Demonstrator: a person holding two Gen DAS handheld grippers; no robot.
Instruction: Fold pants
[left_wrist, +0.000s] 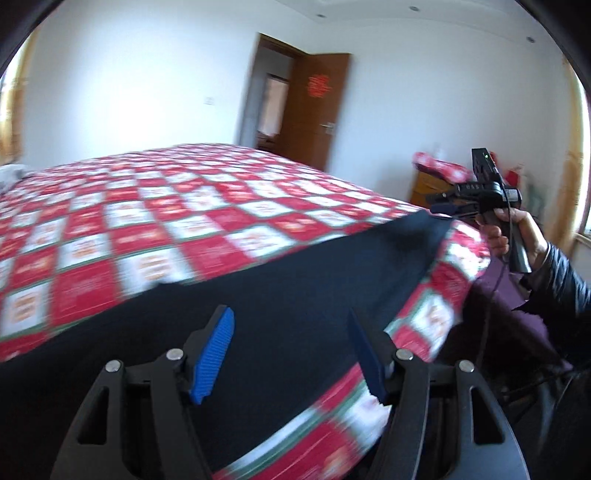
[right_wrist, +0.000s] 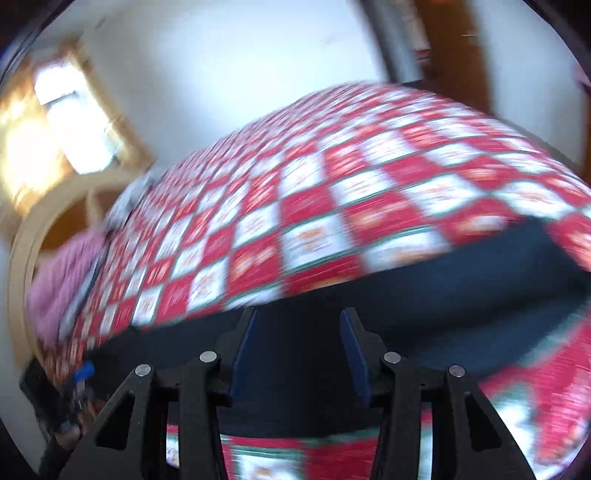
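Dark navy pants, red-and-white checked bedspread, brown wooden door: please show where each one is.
Dark navy pants (left_wrist: 303, 280): left wrist view, flat middle of the cloth.
Red-and-white checked bedspread (left_wrist: 155, 206): left wrist view, top surface.
Brown wooden door (left_wrist: 317, 110): left wrist view, open panel.

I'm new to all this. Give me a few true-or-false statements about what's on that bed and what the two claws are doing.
1. Dark pants lie on a red-and-white checked bedspread. True.
2. The left claw pinches the pants. False: its jaws stand apart above the fabric, nothing between them.
3. The right claw is clamped shut. False: its blue pads are apart.
4. A brown door stands open in the far wall. True.
5. The bedspread is plain blue. False: it is checked.
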